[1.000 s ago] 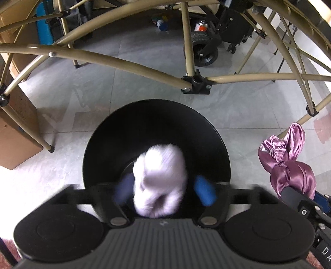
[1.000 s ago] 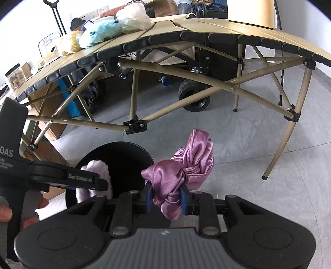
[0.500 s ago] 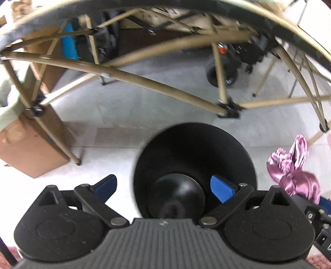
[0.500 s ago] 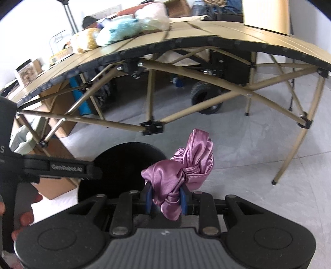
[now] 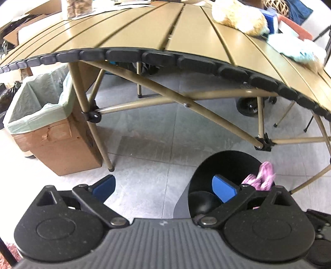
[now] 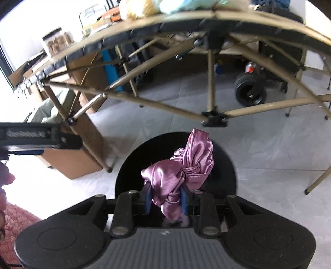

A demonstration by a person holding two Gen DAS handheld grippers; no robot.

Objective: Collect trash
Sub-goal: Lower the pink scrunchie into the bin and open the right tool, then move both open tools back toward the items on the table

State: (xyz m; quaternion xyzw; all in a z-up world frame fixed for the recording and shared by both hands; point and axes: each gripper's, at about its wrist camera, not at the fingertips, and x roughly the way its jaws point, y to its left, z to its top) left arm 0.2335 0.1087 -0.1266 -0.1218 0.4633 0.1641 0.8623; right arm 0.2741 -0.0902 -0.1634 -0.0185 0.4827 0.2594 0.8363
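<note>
A round black bin point(image 6: 128, 165) stands on the grey floor under the table's edge. My right gripper point(image 6: 165, 198) hangs right over its mouth, its blue pads point(image 6: 148, 198) still against a knotted purple satin cloth point(image 6: 186, 165) while the jaws are opening. Below the cloth a bit of pale fluffy stuff point(image 6: 175, 222) shows inside the bin. In the left wrist view the bin point(image 5: 227, 165) is at the lower right, with the purple cloth point(image 5: 262, 178) above its rim. My left gripper point(image 5: 163, 185) is left of the bin over bare floor, jaws opening wide, nothing between them.
A cardboard box lined with a pale green bag point(image 5: 41, 115) stands by the tan folding table's leg point(image 5: 99, 136). Plush items point(image 5: 238, 14) lie on the tabletop. A black wheel point(image 6: 250, 91) sits under the table. A pink rug point(image 6: 20, 219) lies at the near left.
The white fluffy thing left my left gripper and went into the bin; that gripper spread wide and drew away up and left. My right gripper carried the purple cloth over the bin.
</note>
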